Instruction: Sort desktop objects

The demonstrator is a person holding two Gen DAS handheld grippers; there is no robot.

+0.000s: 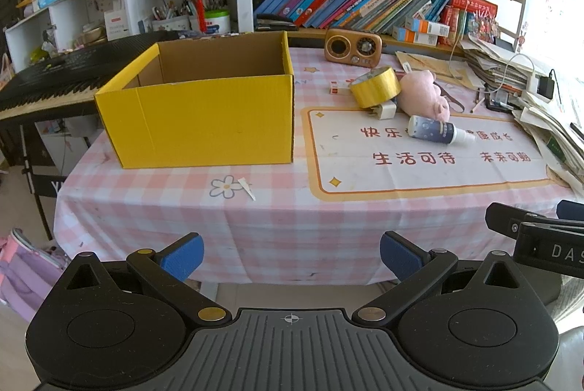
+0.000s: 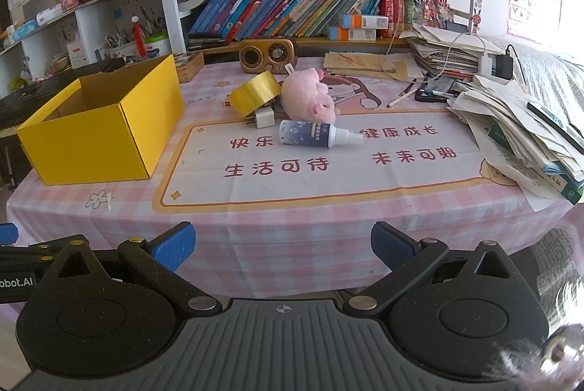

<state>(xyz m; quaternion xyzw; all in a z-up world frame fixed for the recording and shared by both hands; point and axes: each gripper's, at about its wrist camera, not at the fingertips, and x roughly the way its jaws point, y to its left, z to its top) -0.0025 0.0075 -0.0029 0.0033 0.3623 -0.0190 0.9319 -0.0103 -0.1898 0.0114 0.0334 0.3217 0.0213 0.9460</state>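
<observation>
Hovering off the bench's near edge, the left gripper (image 1: pixel 292 257) and right gripper (image 2: pixel 283 246) both stand wide apart, holding nothing. Open yellow cardboard box (image 1: pixel 204 110) sits toward the left edge. Mid-bench cluster: gold tape roll (image 2: pixel 255 93) leaning over a white plug adapter (image 2: pixel 263 118), pink plush pig (image 2: pixel 308 99) beside them, blue spray bottle (image 2: pixel 317 134) lying just in front.
</observation>
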